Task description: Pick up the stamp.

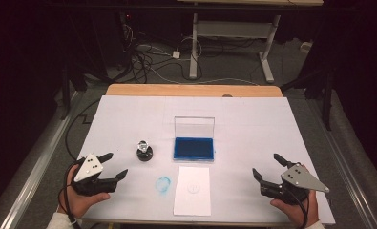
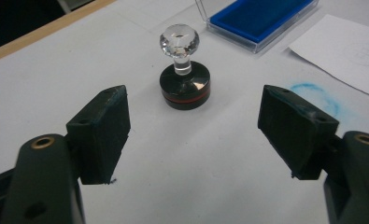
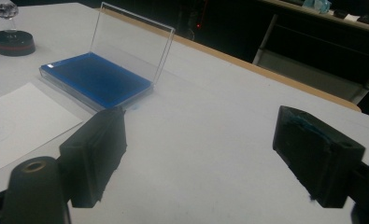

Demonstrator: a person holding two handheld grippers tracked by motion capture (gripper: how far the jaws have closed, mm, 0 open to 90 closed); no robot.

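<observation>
A round black stamp with a clear faceted knob (image 1: 144,150) (image 2: 184,77) (image 3: 10,37) stands upright on the white table cover, left of an open blue ink pad (image 1: 193,147) (image 2: 259,17) (image 3: 97,78) whose clear lid stands up. A white sheet of paper (image 1: 192,190) (image 2: 345,49) (image 3: 14,126) with a faint round print lies in front of the pad. My left gripper (image 1: 113,164) (image 2: 194,135) is open, low at the near left, jaws toward the stamp and apart from it. My right gripper (image 1: 267,164) (image 3: 210,154) is open at the near right, with nothing between its jaws.
A smeared blue ring stain (image 1: 163,185) (image 2: 313,95) marks the cover left of the paper. The wooden table edge (image 1: 191,89) runs along the far side. Beyond it are cables and white desk legs (image 1: 193,47) on the floor.
</observation>
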